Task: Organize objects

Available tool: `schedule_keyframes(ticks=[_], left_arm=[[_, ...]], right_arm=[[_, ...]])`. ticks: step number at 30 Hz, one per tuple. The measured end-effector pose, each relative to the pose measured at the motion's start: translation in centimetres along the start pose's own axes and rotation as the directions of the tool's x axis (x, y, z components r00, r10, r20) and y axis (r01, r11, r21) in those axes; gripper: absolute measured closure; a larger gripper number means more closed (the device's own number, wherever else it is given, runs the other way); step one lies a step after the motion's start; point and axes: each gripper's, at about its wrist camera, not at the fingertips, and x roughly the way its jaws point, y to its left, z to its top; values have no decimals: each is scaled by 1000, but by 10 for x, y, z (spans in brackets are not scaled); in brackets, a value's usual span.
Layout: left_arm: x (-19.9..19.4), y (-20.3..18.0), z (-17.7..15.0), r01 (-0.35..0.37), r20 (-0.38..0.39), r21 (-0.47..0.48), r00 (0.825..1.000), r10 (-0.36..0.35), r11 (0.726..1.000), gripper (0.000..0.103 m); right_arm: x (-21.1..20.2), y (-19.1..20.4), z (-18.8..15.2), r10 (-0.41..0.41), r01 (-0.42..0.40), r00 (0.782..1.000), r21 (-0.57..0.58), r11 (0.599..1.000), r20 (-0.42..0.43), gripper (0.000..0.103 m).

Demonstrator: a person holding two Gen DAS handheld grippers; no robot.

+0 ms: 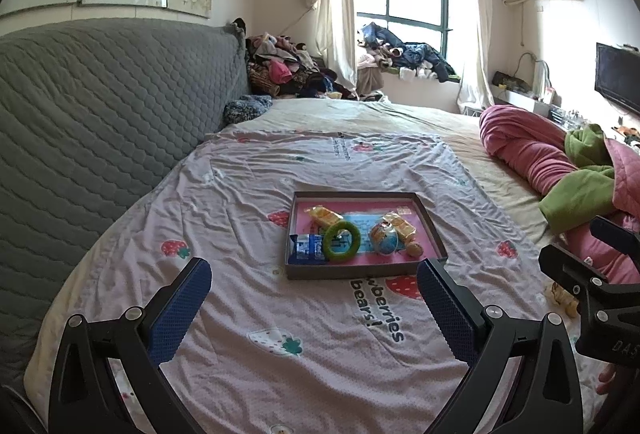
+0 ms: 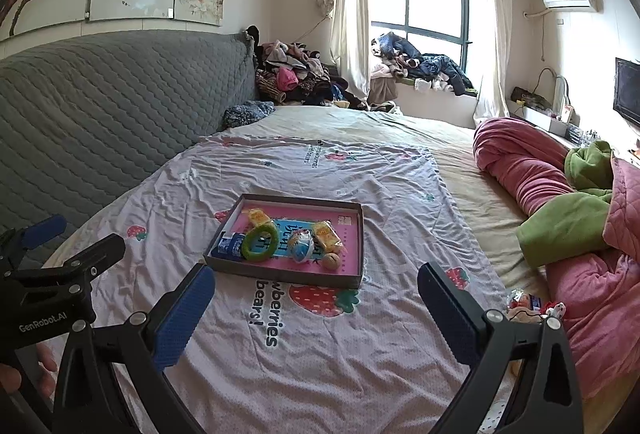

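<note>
A shallow brown tray [image 1: 434, 230] [image 2: 360, 234] with a pink floor lies on the bed sheet. In it are a green ring [image 1: 341, 241] [image 2: 260, 242], a blue packet [image 1: 306, 247] [image 2: 230, 246], two yellow snack packs [image 1: 325, 216] [image 2: 327, 236], a small globe ball [image 1: 386, 243] [image 2: 301, 248] and a brown nut-like piece [image 1: 415, 249] [image 2: 331, 260]. My left gripper [image 1: 314, 276] is open and empty, short of the tray. My right gripper [image 2: 316, 284] is open and empty, also short of the tray. A few small items [image 2: 532, 306] [image 1: 560, 298] lie on the sheet at the right.
A pink and green quilt [image 1: 560, 170] [image 2: 560, 194] is heaped at the right. A grey quilted headboard [image 1: 100, 106] runs along the left. Clothes [image 1: 280, 66] are piled at the far end. The other gripper shows at the edge of each view.
</note>
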Motion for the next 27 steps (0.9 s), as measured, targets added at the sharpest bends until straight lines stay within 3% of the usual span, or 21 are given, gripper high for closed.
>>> schedule_keyframes(ticks=[17,27], left_arm=[[6,3,-22,3,-16,-4,1000,-3,1000,1],[20,7,-41,-1,-65,-22,998,0,1000,1]], right_arm=[[2,6,-21,-7,7,1000,-12,1000,-14,1],[10,4,-40,-12,12,999,-13,1000,-37,1]])
